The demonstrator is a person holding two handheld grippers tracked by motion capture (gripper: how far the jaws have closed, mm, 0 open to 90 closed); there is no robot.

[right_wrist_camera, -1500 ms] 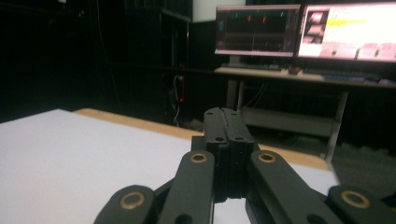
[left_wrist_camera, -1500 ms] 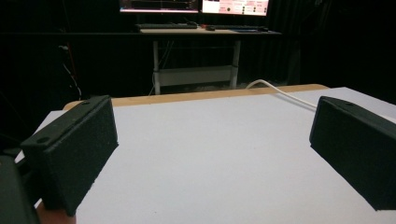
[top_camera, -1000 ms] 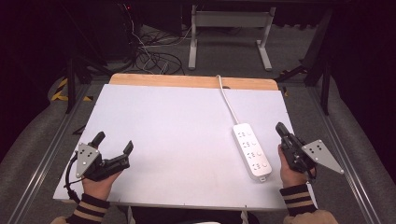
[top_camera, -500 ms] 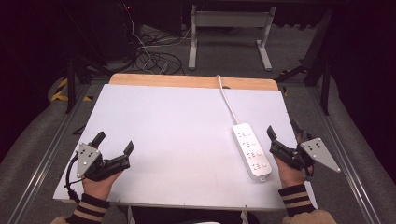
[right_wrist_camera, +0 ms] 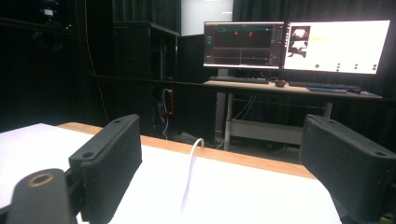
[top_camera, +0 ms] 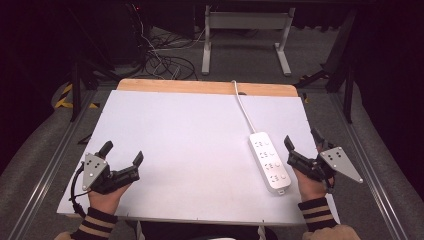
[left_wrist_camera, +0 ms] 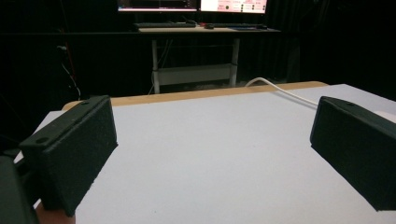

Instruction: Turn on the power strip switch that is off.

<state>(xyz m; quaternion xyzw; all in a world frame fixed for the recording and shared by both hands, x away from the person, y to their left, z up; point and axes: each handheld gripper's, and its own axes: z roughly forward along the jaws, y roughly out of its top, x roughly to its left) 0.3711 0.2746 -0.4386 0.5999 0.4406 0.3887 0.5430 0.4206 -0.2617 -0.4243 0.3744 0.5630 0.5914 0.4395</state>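
We see both hands resting low at the near edge of the white desk (top_camera: 200, 140), forearms in striped cuffs coming in from the bottom. The left tool (top_camera: 121, 159) lies near the left corner, pointing across the desk, its jaws spread wide with only bare surface between them. The right tool (top_camera: 301, 146) sits at the right edge, just beside the power strip (top_camera: 270, 161); its jaws have just been opening and now stand wide apart with nothing between them.

We count two tools, one power strip and one white cord (top_camera: 245, 112) running from it over the far edge. In the right gripper view we also count two lit monitors (right_wrist_camera: 296, 45) on a farther table.

The strip's socket count is too small to tell, and the room beyond is too dark to make out.
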